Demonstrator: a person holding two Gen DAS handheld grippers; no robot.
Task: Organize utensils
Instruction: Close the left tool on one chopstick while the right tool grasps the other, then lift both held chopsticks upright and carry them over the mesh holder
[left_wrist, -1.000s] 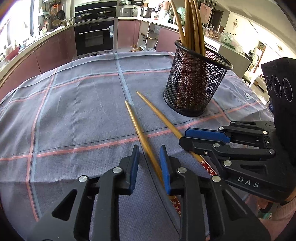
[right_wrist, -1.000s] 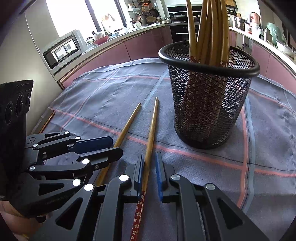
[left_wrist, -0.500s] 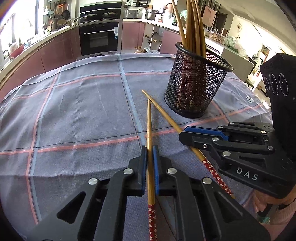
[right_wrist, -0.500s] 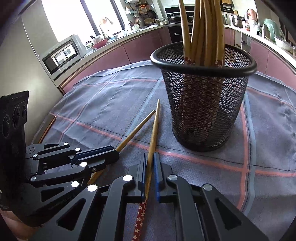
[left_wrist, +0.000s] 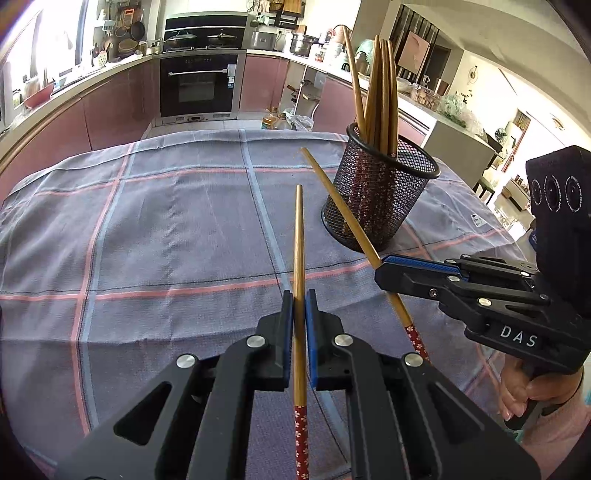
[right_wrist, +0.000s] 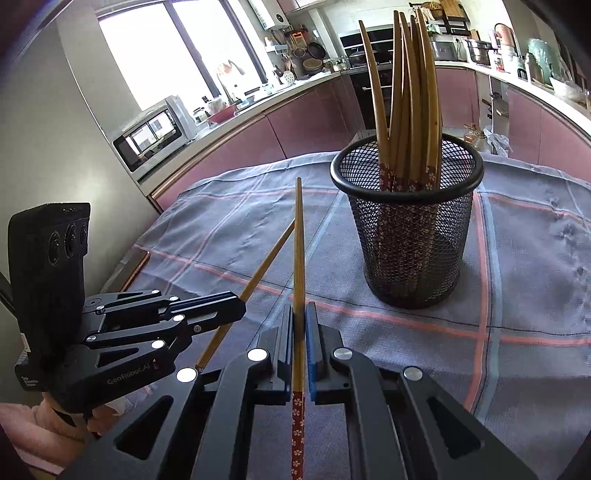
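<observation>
I look out over a table (left_wrist: 166, 229) draped in a grey-blue cloth crossed by pink and pale blue stripes. At my twelve o'clock a built-in black oven (left_wrist: 201, 86) sits among mauve-pink cabinets (left_wrist: 110, 110) that curve round under a pale worktop. At ten o'clock a bright window (right_wrist: 159, 55) floods the counter, where a silver microwave (right_wrist: 153, 134) stands. At two o'clock, cream walls (left_wrist: 491, 55).
</observation>
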